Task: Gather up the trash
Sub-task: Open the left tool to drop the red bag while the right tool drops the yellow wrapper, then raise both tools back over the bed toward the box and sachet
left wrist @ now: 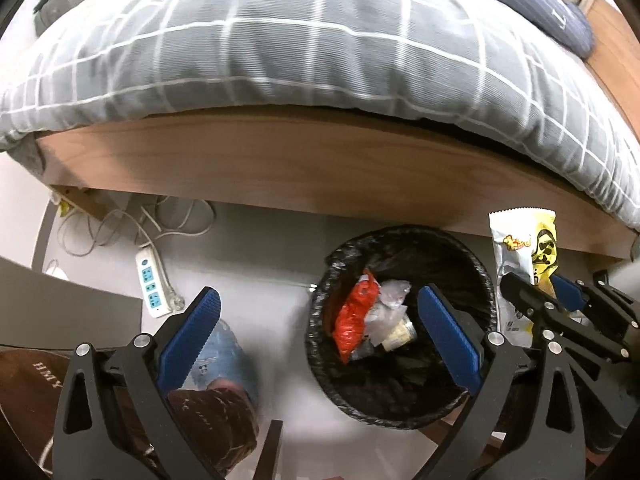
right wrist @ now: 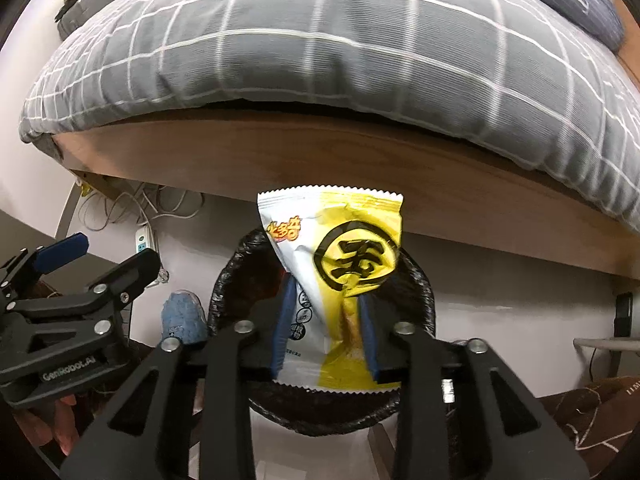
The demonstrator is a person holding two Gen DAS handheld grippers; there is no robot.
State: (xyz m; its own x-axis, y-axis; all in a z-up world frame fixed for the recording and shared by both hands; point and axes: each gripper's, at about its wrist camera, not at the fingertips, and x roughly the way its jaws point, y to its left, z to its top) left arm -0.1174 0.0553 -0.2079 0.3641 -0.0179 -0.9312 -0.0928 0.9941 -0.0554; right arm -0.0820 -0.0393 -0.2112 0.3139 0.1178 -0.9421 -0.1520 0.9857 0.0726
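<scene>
Blue-padded jaws of right gripper (right wrist: 324, 320) about a yellow and white snack packet (right wrist: 340, 264), above black-lined bin (right wrist: 416, 280).

Pads (right wrist: 282, 320) either side of packet's pinched waist, seemingly on it; whether gripping firmly or already slack, cannot tell. Left gripper (left wrist: 320, 336) gaping wide, nothing between, beside and over same bin, red wrapper (left wrist: 354, 320) and pale scraps already inside. Farther out: grey checked duvet (left wrist: 280, 48) over wooden bed frame (left wrist: 280, 160), white power strip (left wrist: 152, 284) on floor to the left. Judged best: hold centred over bin mouth, well inside far rim, then open fully; packet light, liable to flutter or cling to a pad.
</scene>
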